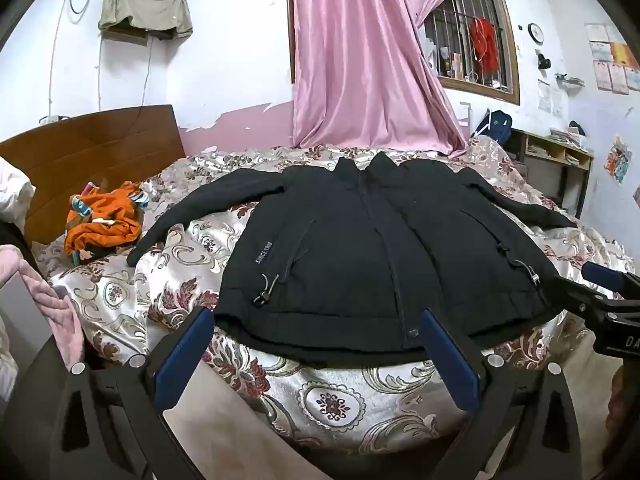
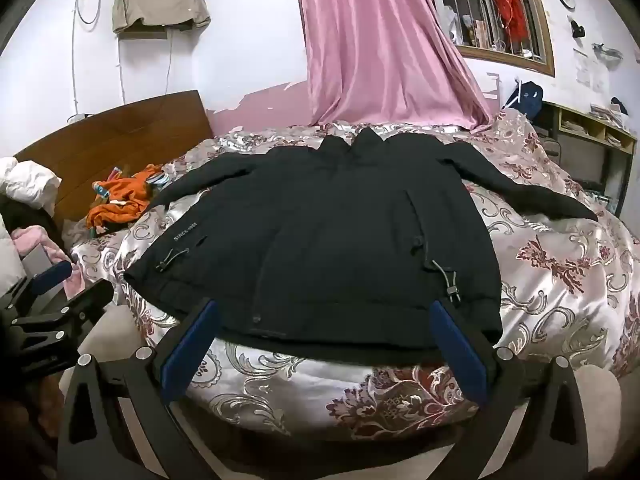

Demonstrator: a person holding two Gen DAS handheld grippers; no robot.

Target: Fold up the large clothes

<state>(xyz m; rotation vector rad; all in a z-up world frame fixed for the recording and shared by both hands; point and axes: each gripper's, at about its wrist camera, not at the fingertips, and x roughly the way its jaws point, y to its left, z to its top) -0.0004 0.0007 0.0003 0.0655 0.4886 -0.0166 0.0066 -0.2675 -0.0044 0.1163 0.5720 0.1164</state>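
A large black jacket lies spread flat, front up, on a floral bedspread, sleeves stretched out to both sides and collar toward the pink curtain. My left gripper hangs open just short of the jacket's near hem, nothing between its blue pads. The right gripper shows at that view's right edge. In the right wrist view the same jacket fills the middle, and my right gripper stands open over the hem, empty. The left gripper appears at the left edge there.
An orange garment lies crumpled near the wooden headboard. Pink and white bedding is piled at the left. A pink curtain hangs behind the bed, and a low shelf stands at the far right.
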